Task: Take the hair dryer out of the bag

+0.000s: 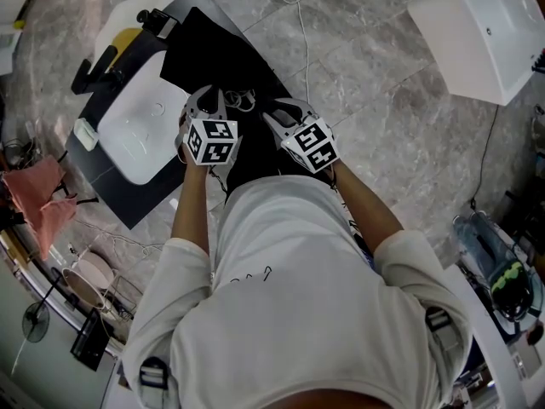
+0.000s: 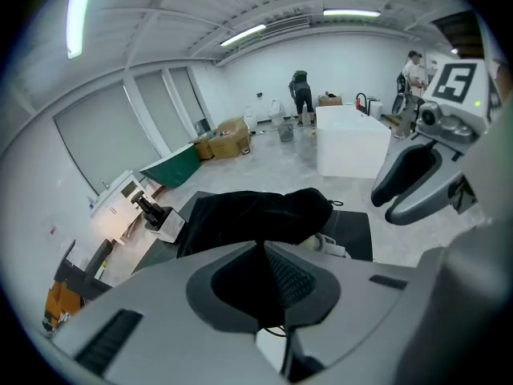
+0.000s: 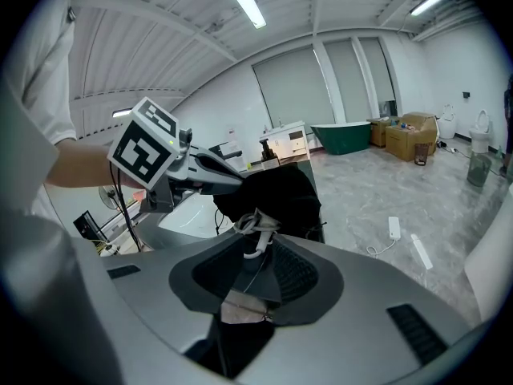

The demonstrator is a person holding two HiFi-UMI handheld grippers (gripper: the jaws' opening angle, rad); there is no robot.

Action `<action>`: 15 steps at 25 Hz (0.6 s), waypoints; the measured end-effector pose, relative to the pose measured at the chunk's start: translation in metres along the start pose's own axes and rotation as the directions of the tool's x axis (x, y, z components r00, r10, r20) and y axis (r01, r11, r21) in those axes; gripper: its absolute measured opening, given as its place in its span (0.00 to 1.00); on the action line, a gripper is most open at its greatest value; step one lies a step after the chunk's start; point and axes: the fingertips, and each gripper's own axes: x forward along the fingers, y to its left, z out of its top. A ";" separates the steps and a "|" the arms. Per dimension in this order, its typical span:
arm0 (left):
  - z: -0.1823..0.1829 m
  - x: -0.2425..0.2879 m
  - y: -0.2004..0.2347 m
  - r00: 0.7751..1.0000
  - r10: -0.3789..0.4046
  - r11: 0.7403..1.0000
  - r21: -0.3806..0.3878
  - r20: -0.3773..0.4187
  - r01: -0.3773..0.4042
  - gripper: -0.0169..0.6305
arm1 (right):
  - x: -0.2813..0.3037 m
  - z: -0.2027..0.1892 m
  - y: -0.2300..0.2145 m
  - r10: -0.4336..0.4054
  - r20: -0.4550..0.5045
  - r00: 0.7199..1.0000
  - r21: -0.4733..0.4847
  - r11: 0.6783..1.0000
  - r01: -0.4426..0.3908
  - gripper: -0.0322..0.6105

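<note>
The black bag (image 1: 223, 54) lies on a dark mat (image 1: 111, 186) in front of me, and in the left gripper view it bulges just past the jaws (image 2: 256, 213). My left gripper (image 1: 220, 98) (image 2: 262, 245) is shut, pinching the bag's black fabric. My right gripper (image 1: 262, 107) (image 3: 255, 243) is shut on a coil of white cord (image 3: 253, 224) that comes out of the bag's mouth (image 1: 243, 100). The hair dryer's body is hidden in the bag. The two grippers stand close together, side by side.
A white basin-shaped tray (image 1: 140, 130) lies left of the bag on the mat, with a black device (image 1: 155, 21) behind it. A big white box (image 1: 490, 32) stands far right on the marble floor, and a white cable (image 1: 302, 32) trails across it. Pink cloth (image 1: 38, 190) hangs at the left.
</note>
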 end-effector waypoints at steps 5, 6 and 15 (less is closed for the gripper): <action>0.009 0.006 0.015 1.000 -0.009 1.000 -0.024 0.021 0.010 0.09 | 0.008 0.004 0.002 0.004 -0.009 1.000 0.004 1.000 -0.004 0.22; 0.011 0.008 0.018 1.000 -0.014 0.999 -0.028 0.026 0.015 0.09 | 0.011 0.005 0.002 0.004 -0.010 1.000 0.005 1.000 -0.004 0.22; 0.033 0.024 0.044 0.996 -0.062 0.998 -0.022 0.066 0.064 0.08 | 0.028 0.020 0.000 -0.015 -0.012 1.000 0.014 1.000 0.015 0.22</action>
